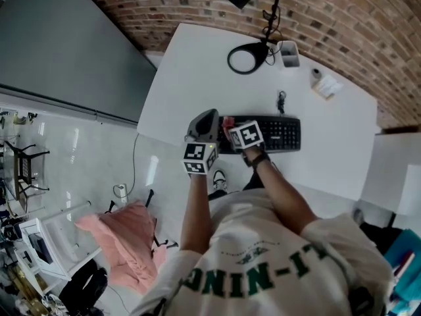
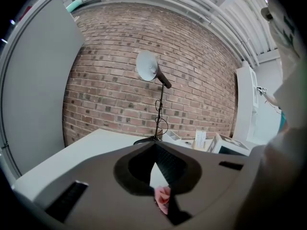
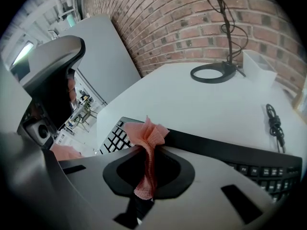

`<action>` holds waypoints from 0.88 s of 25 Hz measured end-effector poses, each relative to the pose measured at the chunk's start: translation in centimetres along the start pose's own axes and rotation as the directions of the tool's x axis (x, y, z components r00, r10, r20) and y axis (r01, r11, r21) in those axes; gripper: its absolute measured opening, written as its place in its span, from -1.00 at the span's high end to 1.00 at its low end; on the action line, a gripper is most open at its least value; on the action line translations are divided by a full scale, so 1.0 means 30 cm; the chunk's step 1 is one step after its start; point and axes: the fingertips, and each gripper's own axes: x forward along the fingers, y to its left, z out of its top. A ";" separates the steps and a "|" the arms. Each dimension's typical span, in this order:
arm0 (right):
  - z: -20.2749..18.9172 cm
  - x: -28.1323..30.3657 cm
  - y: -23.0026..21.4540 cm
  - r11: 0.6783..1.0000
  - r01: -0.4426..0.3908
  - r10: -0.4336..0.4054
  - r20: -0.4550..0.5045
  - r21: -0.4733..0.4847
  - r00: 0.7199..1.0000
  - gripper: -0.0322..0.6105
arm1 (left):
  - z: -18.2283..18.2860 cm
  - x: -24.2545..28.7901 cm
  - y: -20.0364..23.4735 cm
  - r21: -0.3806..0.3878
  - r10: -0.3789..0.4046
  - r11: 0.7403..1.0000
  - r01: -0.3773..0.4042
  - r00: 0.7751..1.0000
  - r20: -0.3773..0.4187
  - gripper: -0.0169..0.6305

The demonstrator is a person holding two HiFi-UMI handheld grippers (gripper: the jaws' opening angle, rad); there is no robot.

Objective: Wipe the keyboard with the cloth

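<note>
A black keyboard (image 1: 279, 133) lies near the front edge of the white table (image 1: 197, 64). My right gripper (image 1: 231, 127) hovers over the keyboard's left end, shut on a small pink cloth (image 1: 228, 124). In the right gripper view the cloth (image 3: 149, 138) sticks up, bunched, from between the jaws (image 3: 151, 145), above the keys (image 3: 249, 159). My left gripper (image 1: 205, 120) sits just left of it, at the keyboard's left end. Its jaws (image 2: 156, 169) stand a narrow gap apart. White table and a bit of pink cloth (image 2: 163, 198) show through that gap.
A desk lamp with a ring-shaped base (image 1: 248, 58) stands at the table's back, next to a white box (image 1: 288, 53). A short coiled cable (image 1: 281, 101) lies behind the keyboard. Folded paper (image 1: 327, 85) sits far right. A brick wall (image 2: 115, 80) runs behind. A pink garment (image 1: 128, 232) lies on the floor.
</note>
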 end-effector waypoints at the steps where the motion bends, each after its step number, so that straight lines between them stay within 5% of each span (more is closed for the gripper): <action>1: -0.004 -0.004 -0.009 1.000 -0.001 0.001 0.003 0.006 1.000 0.82 | 0.000 0.006 -0.008 0.003 -0.003 1.000 0.003 1.000 0.000 0.95; 22: -0.105 -0.140 -0.231 0.989 0.091 -0.094 0.015 0.118 0.995 0.82 | -0.011 0.142 -0.222 0.023 -0.122 0.992 0.123 0.992 -0.010 0.95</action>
